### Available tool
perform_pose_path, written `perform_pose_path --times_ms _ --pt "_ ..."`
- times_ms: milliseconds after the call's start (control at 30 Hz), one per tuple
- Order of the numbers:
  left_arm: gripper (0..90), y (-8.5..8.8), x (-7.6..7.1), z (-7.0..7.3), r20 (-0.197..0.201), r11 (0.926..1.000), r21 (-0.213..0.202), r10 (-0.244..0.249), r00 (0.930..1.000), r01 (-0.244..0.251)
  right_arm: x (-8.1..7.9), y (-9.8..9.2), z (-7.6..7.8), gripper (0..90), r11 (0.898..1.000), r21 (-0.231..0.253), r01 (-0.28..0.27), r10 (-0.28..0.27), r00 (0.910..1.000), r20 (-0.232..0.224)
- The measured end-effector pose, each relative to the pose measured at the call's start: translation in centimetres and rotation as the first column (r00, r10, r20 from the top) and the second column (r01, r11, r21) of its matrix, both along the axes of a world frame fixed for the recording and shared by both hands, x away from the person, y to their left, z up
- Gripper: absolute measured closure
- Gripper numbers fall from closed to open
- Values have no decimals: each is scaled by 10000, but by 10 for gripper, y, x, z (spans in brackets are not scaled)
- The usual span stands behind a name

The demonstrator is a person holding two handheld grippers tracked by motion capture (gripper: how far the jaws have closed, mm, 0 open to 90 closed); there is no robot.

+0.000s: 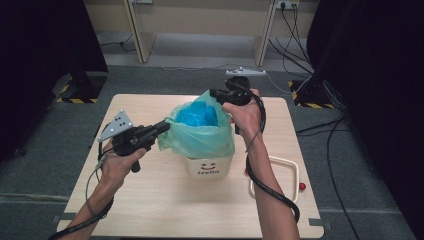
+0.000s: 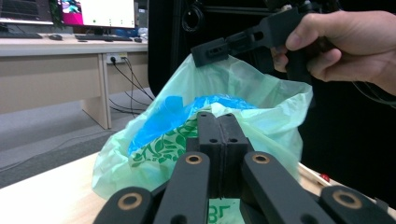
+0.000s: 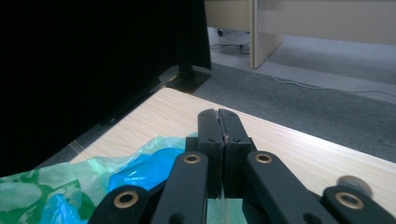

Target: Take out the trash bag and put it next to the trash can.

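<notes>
Both grippers are clamped on the rim of the pale green bag that lines the small white bin near the middle of the table: the left gripper pinches the film at the bag's left edge, and the right gripper nips its far edge, jaws pressed flat together with only plastic between them. The step in hand looks like drawing the liner up out of the bin, and to do it well the two hands should rise evenly and straight, since a lopsided pull could tear the thin film or tip the light bin over; keeping the mouth gathered would stop the contents spilling. Inside the bag sits crumpled blue plastic, filling it nearly to the rim, with a leaf-printed piece showing through the film in the left gripper view. A white-rimmed tray lies just right of the bin; what it holds cannot be told
</notes>
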State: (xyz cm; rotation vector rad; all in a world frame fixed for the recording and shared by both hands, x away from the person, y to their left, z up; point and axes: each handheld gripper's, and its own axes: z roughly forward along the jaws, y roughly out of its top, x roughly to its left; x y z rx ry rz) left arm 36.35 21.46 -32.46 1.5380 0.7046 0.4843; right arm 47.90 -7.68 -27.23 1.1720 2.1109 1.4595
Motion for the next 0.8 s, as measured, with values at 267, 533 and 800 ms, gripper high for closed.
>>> perform_pose_path --times_ms 267,533,800 --pt "900 20 -1 13 234 9994 -71 335 9992 -333 2 18 10 893 9994 254 -242 242 9997 8" --pt "900 50 -4 18 293 9958 -299 876 9957 -868 6 43 16 892 9981 280 -547 546 9985 25" --pt "900 76 -6 14 156 9907 -370 1315 9912 -1309 11 76 14 890 9955 243 -918 921 9957 -108"
